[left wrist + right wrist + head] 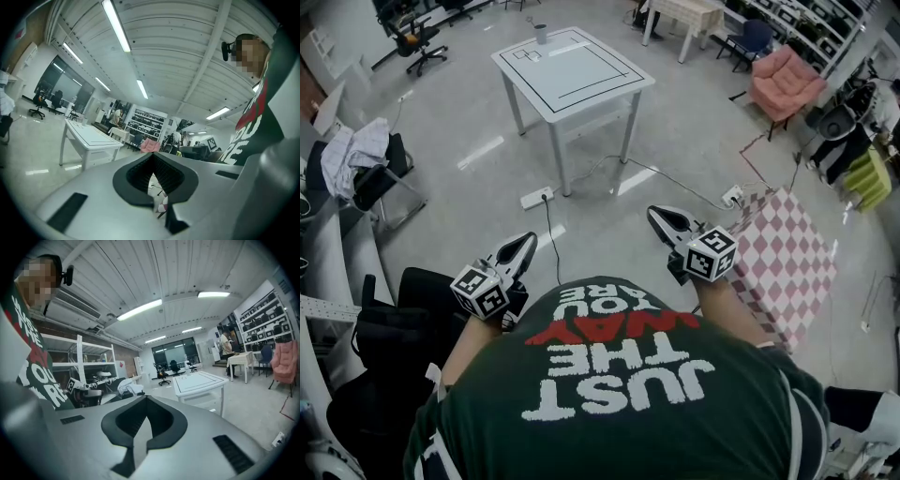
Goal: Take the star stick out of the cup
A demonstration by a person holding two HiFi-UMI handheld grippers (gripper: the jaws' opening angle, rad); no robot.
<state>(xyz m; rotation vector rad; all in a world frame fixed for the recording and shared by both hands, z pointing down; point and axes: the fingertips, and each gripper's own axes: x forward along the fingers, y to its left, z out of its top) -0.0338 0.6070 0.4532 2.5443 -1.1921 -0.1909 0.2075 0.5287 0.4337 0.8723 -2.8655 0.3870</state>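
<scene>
Star stick is too small to make out; its cup [541,34] stands at the far corner of the white surface [581,80], well apart from both grippers; left gripper [523,246] and right gripper [661,217] have their jaws closed and empty; the approach seems not yet begun; the next move calls for nearing the cup and opening one gripper.

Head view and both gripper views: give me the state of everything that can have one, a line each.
Left gripper: shut, empty, well short of the table.
Right gripper: shut, empty, well short of the table.
White square table: standing upright, out ahead of both grippers.
Small grey cup: upright on the table's far corner; contents too small to tell.
</scene>
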